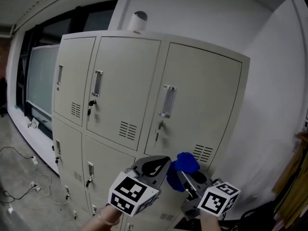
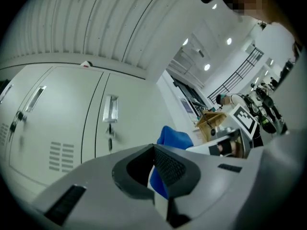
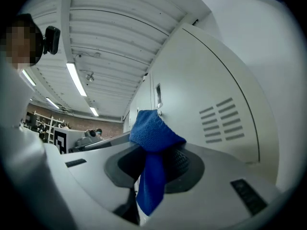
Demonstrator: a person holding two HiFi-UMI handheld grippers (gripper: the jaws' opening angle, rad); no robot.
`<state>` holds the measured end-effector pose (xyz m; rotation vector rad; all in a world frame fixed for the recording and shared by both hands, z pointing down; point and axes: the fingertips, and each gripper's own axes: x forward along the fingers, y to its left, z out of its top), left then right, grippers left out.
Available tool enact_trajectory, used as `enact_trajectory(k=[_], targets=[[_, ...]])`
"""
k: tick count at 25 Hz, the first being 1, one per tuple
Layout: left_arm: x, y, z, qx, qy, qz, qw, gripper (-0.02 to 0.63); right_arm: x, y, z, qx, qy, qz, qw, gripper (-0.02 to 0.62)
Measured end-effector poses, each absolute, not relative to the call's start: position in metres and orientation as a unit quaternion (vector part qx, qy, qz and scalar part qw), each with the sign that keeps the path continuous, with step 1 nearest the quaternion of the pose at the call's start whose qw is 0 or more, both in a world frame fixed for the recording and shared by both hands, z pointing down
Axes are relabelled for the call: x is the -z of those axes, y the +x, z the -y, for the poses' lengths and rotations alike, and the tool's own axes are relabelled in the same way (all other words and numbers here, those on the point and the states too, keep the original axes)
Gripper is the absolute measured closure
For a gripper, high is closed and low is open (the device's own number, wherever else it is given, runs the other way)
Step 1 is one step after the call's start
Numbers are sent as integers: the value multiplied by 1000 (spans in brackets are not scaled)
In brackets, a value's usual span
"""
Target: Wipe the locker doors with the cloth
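Blue cloth (image 3: 154,143): looped microfibre-type weave, bunched into a peak above the jaws, w/ a tail hanging below them. Looks soft and dry; no dirt visible.
Where: held by the right gripper (image 3: 153,166), in front of the lower part of the upper-right locker door (image 1: 202,100), near its vent slots (image 1: 202,153). Touching the door or not: can't tell.
Right jaws: clamped on the cloth's middle.
Left gripper (image 2: 156,163): jaws together, nothing betw. them. Sits just beside the right one, low in the head view.
Step (my read): approach, i.e. getting the cloth onto the door panel; wiping prob. not begun.
Doing it well: press the bunched peak flat to the metal so fabric, not jaw tips, meets the paint. Use long overlapping strokes, top to bottom. Ease off over the vent slots so the loops don't snag. Go round the handle (image 1: 167,101) and the key (image 1: 157,134) below it. Keep the left gripper clear of the stroke.
Risk: thin fold at the jaws, so it could slip out under drag.
Door look: pale grey-beige sheet metal, matte, closed.
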<state>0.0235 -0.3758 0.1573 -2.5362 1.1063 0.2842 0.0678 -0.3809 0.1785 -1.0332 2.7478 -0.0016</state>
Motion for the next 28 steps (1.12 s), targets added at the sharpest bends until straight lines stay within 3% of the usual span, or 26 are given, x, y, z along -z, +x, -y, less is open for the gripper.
enact_trajectory(k=[4, 12, 28], targets=[[-80, 15, 373, -105, -898, -367, 218, 600, -93, 55, 375, -18, -314, -942, 118, 511], [37, -14, 399, -103, -888, -398, 206, 600, 32, 30, 396, -72, -356, -927, 96, 511], [109, -60, 451, -115, -842, -489, 197, 600, 141, -31, 459, -74, -394, -912, 85, 511]])
